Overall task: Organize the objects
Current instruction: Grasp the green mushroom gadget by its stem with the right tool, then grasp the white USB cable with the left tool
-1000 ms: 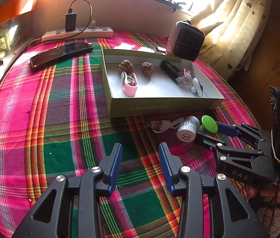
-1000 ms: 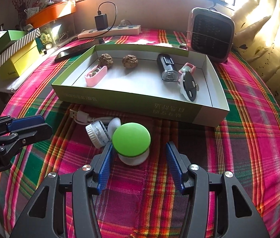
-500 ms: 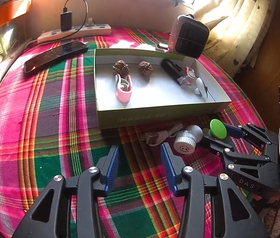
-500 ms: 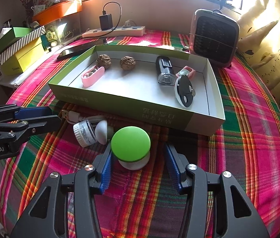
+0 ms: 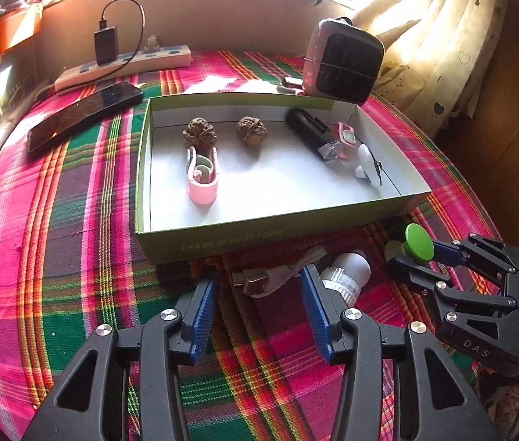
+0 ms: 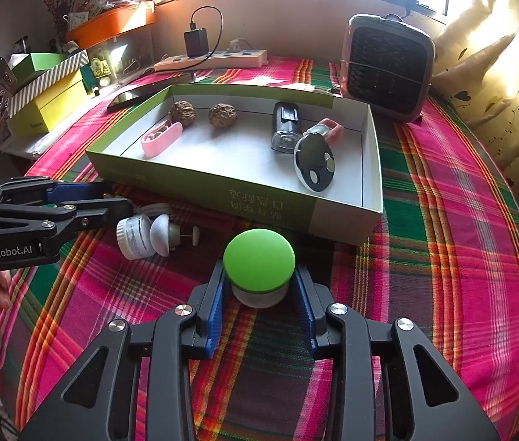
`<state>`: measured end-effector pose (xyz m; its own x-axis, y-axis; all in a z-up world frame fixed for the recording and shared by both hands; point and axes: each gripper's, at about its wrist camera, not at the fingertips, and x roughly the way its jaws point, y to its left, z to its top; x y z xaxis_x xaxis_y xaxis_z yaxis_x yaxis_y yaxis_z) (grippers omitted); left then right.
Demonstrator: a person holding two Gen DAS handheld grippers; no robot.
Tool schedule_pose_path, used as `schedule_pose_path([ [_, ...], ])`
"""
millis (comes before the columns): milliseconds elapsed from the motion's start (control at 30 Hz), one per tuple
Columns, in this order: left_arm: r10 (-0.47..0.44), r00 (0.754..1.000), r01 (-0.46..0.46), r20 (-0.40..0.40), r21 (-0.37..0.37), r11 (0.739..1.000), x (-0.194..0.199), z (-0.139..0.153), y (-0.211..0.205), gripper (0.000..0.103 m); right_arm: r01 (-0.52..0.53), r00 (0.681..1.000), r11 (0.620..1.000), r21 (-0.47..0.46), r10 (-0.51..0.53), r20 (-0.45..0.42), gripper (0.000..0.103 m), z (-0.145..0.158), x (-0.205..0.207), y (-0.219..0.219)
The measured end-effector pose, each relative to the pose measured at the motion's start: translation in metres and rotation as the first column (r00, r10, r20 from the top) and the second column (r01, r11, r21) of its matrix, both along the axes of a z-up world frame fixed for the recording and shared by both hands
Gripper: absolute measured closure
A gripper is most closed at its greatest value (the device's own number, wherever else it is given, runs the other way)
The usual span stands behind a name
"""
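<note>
Plaid cloth point(image 6: 461, 257) over whole table. Green box point(image 6: 200, 180) w/ 2 walnuts point(image 6: 182, 111), pink clip point(image 6: 160, 139), black torch point(image 6: 286, 125). R gripper point(image 6: 259, 286) closing, pads touching green-capped knob point(image 6: 258, 260) in front of box. L gripper point(image 5: 257, 290) opening, empty, over USB cable point(image 5: 270, 279); white bulb point(image 5: 347, 275) just beside.

The green-capped mushroom-shaped object point(image 6: 258, 260) is standing upright low in the frame's center, just before the green box point(image 6: 200, 178). Left of it, a white bulb-like piece point(image 6: 142, 235), perhaps a lamp, is lying sideways.
</note>
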<state>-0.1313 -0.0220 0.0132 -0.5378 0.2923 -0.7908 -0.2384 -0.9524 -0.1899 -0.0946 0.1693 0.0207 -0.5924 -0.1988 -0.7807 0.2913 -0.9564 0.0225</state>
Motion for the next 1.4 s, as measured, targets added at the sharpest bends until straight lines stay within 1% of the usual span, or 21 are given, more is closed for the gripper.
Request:
schedule_pose_path([
  [233, -0.008, 1.000, 0.008, -0.005, -0.022, 1.000, -0.005, 0.000, 0.006, 0.059, -0.005, 1.000, 1.000, -0.003, 0.005, 0.001, 0.068, 0.000, 0.000, 0.004],
  [500, -0.051, 0.998, 0.049, -0.023, -0.077, 0.996, 0.002, -0.001, 0.014, 0.059, -0.005, 1.000, 1.000, -0.003, 0.005, 0.001, 0.068, 0.000, 0.000, 0.004],
  [600, -0.065, 0.998, 0.063, -0.026, -0.082, 0.995, 0.007, -0.002, 0.017, 0.059, -0.005, 1.000, 1.000, -0.003, 0.005, 0.001, 0.068, 0.000, 0.001, 0.004],
  [733, -0.082, 0.996, 0.080, -0.023, -0.069, 0.994, 0.010, -0.001, 0.019, 0.059, -0.005, 1.000, 1.000, -0.002, 0.005, 0.001, 0.068, 0.000, 0.001, 0.004],
  [900, -0.097, 0.995, 0.093, -0.034, -0.102, 0.990, 0.003, -0.002, 0.023, 0.059, -0.005, 1.000, 1.000, -0.002, 0.005, 0.001, 0.068, 0.000, 0.001, 0.004],
  [1000, -0.128, 0.991, 0.121, -0.040, -0.144, 0.982, 0.000, -0.002, 0.029, 0.059, -0.005, 1.000, 1.000, -0.002, 0.005, 0.001, 0.068, 0.000, 0.000, 0.004],
  [1100, -0.142, 0.989, 0.132, -0.049, -0.169, 0.977, -0.001, -0.002, 0.033, 0.059, -0.005, 1.000, 1.000, -0.002, 0.005, 0.001, 0.068, 0.000, 0.000, 0.004],
  [1400, -0.126, 0.990, 0.115, -0.059, -0.166, 0.979, -0.001, -0.003, 0.032, 0.060, -0.005, 1.000, 1.000, -0.001, 0.005, 0.000, 0.068, 0.000, 0.000, 0.004],
])
